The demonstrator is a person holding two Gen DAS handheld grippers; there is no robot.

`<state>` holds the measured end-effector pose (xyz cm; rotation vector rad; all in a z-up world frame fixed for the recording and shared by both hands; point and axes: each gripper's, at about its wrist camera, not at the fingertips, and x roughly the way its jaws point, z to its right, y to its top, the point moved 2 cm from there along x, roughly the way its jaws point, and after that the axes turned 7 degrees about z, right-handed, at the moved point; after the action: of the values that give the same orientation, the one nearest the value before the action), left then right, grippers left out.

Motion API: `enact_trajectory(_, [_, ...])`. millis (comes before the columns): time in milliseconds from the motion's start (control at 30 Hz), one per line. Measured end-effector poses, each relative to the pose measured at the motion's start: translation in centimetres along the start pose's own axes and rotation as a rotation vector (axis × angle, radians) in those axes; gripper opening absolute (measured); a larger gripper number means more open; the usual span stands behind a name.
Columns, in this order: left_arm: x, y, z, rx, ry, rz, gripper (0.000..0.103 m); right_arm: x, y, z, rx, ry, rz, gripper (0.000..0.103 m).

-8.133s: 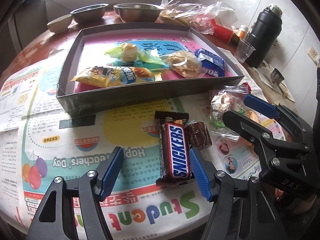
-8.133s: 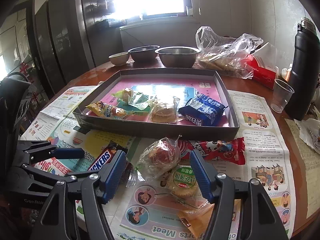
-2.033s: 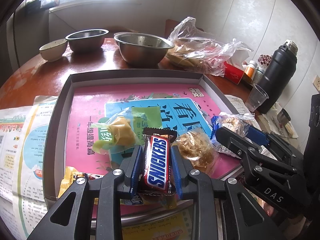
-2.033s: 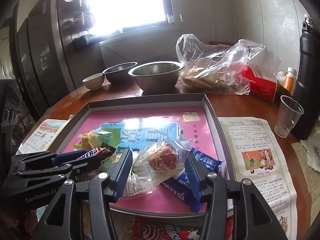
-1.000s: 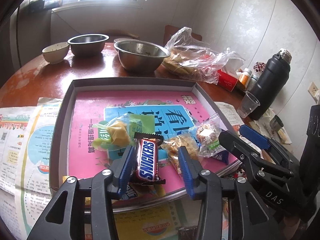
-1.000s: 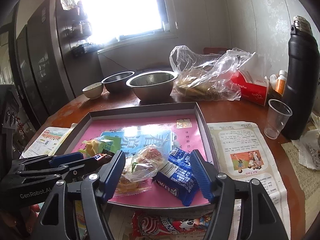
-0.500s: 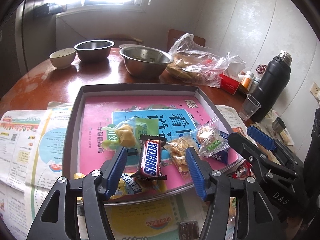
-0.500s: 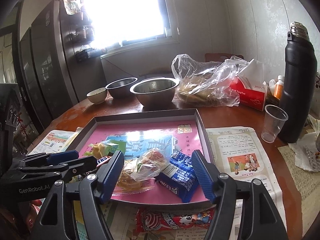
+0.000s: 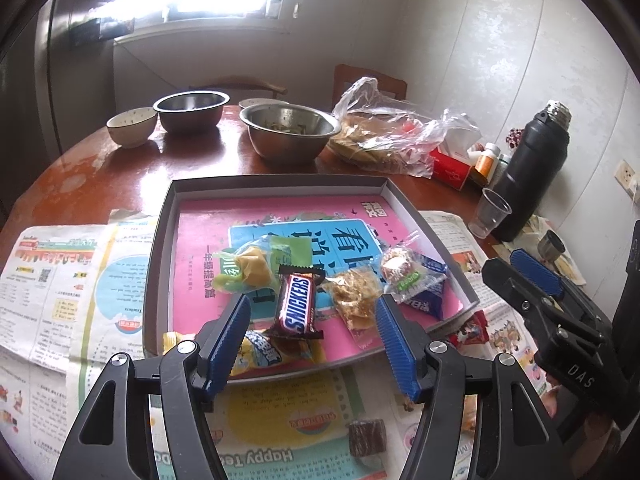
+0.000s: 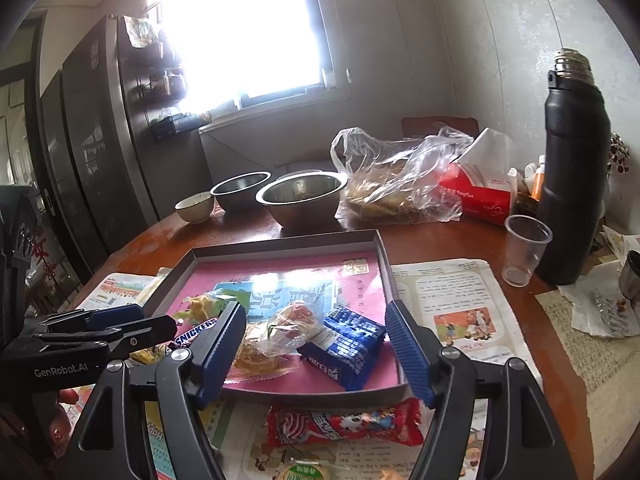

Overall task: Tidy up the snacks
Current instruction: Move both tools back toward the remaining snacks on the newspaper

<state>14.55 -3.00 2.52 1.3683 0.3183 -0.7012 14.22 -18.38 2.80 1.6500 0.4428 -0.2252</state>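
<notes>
A grey tray [image 9: 158, 240] [image 10: 384, 256] with a pink lining holds the snacks. Among them a Snickers bar [image 9: 297, 305] [image 10: 196, 331] lies free, with a clear-wrapped pastry [image 9: 398, 268] [image 10: 294, 320], a blue packet [image 10: 344, 346], a yellow-green sweet [image 9: 252, 266] and a crisp cake [image 9: 356, 296]. My left gripper [image 9: 312, 312] hovers above the tray's near edge, jaws opening, nothing pressed between them. My right gripper [image 10: 316, 320] stands over the pastry and blue packet, jaws opening, touching neither. A red packet [image 10: 344, 420], a round green-labelled biscuit [image 10: 306, 472] and a brown square sweet [image 9: 366, 436] lie on the newspaper.
Two steel bowls [image 9: 290, 128] [image 9: 191, 110] and a small bowl [image 9: 132, 125] stand behind the tray. A plastic bag of bread [image 10: 396, 184], red tissue box [image 10: 480, 192], plastic cup [image 10: 524, 250] and black flask [image 10: 574, 168] line the right. Newspaper [image 9: 60, 280] covers the near table.
Both grippers have let go and drawn back and up from the tray with jaws widening. The Snickers bar and the clear-wrapped pastry now lie in the tray.
</notes>
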Motion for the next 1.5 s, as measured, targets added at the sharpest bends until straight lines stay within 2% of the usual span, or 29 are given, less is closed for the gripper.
enact_trajectory(333, [-1.6, -1.2, 0.8, 0.022, -0.008, -0.014, 0.067, -2.9, -0.4, 0.8, 0.003, -0.012, 0.014, 0.073])
enact_trajectory(933, [-2.1, -4.5, 2.4, 0.067, -0.017, -0.093, 0.067, -5.9, -2.7, 1.8, -0.007, -0.050, -0.048, 0.074])
enact_trajectory(1333, [-1.8, -6.1, 3.1, 0.080, -0.024, -0.136, 0.067, -6.9, -5.8, 2.6, -0.007, -0.102, -0.160, 0.074])
enact_trajectory(1500, [-1.4, -6.9, 3.6, 0.097, -0.026, -0.158, 0.067, -6.6, -7.9, 3.2, 0.049, -0.112, -0.231, 0.074])
